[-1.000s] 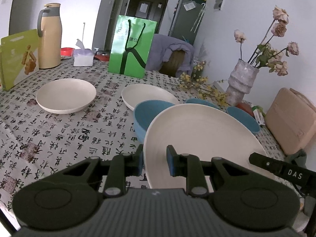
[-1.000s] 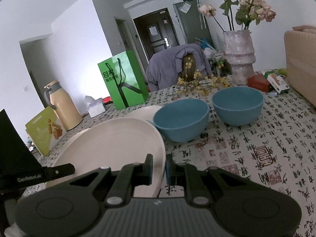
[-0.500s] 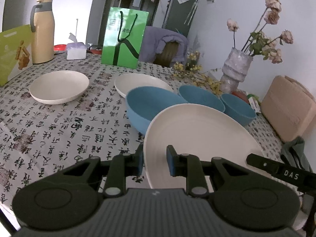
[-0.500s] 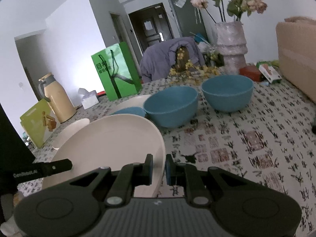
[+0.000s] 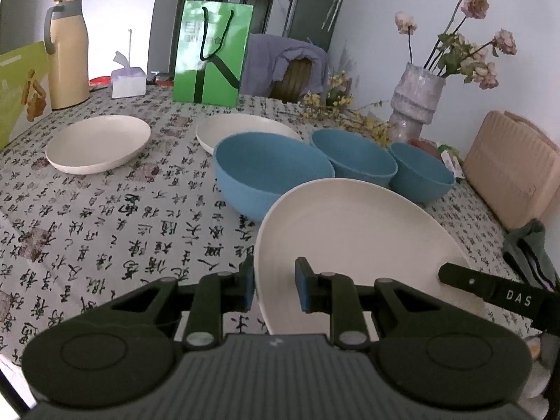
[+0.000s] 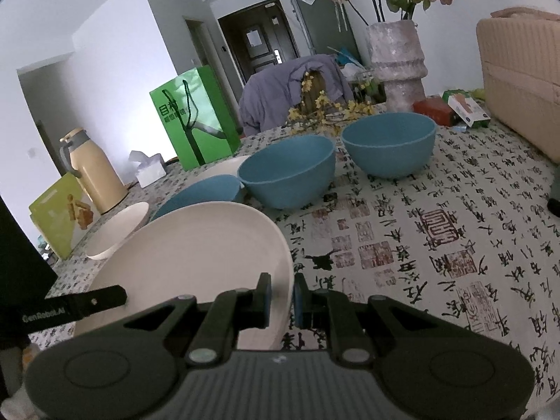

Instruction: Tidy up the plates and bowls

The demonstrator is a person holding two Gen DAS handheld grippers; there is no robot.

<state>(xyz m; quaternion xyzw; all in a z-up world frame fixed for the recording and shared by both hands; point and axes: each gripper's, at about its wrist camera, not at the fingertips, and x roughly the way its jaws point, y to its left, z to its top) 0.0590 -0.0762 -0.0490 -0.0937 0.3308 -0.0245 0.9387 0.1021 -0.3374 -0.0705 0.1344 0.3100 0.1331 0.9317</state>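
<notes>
White plate point(image 5: 353, 241) is pinched by both claws at opposite rims above the bench's near edge; uneven release risks tipping onto the nearest blue bowl point(image 5: 269, 171).

Both wrist views low over table point(image 5: 105, 217), facing doorway, sharing blue bowls point(image 6: 287, 171).

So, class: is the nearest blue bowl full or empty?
Empty. The nearest blue bowl stands upright on the table, and its bare blue inside shows.

A table under a calligraphy-print cloth point(image 5: 105, 217) holds a green paper bag point(image 5: 210, 52), a tan thermos jug point(image 5: 68, 52), a tissue box point(image 5: 127, 82) – and a stone-grey vase point(image 5: 416, 105) of faded roses.
</notes>
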